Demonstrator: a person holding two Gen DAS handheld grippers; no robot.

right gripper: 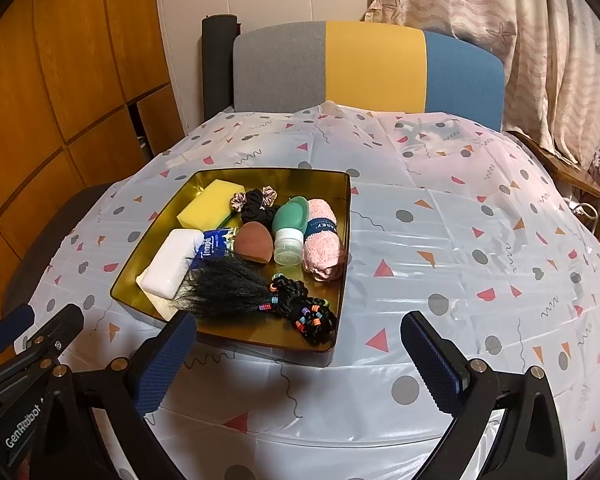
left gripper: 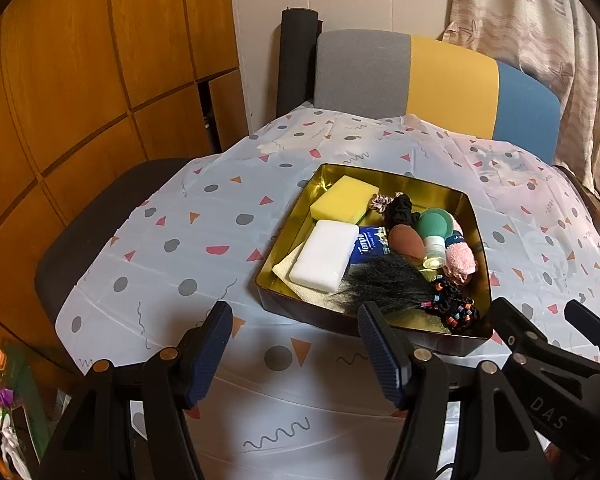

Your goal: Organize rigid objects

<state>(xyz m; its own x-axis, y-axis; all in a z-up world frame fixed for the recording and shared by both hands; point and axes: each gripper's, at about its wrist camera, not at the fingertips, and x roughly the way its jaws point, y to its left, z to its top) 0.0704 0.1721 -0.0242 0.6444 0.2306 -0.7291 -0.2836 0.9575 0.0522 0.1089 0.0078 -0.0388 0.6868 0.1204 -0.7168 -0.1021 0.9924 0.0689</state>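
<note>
A gold tin tray (left gripper: pixel 284 276) (right gripper: pixel 342 240) sits on the table. It holds a yellow sponge (left gripper: pixel 344 200) (right gripper: pixel 208 206), a white block (left gripper: pixel 326 256) (right gripper: pixel 172 262), a blue tissue pack (left gripper: pixel 366 246) (right gripper: pixel 214 244), a brown makeup sponge (left gripper: pixel 406 242) (right gripper: pixel 254 244), a green bottle (left gripper: pixel 434 232) (right gripper: pixel 288 228), a pink rolled towel (left gripper: pixel 460 262) (right gripper: pixel 322 240), black scrunchies (right gripper: pixel 256 202) and a black hair piece with beads (left gripper: pixel 384 284) (right gripper: pixel 236 288). My left gripper (left gripper: pixel 296 332) is open and empty just before the tray's near edge. My right gripper (right gripper: pixel 298 340) is open and empty near the tray's front right corner.
The table wears a patterned white cloth (left gripper: pixel 204 248) (right gripper: pixel 460 248). A grey, yellow and blue chair back (left gripper: pixel 432 80) (right gripper: pixel 364 68) stands behind it. Wooden cabinets (left gripper: pixel 80 80) are on the left, a curtain (right gripper: pixel 540 60) on the right. A dark chair seat (left gripper: pixel 100 216) is at the left.
</note>
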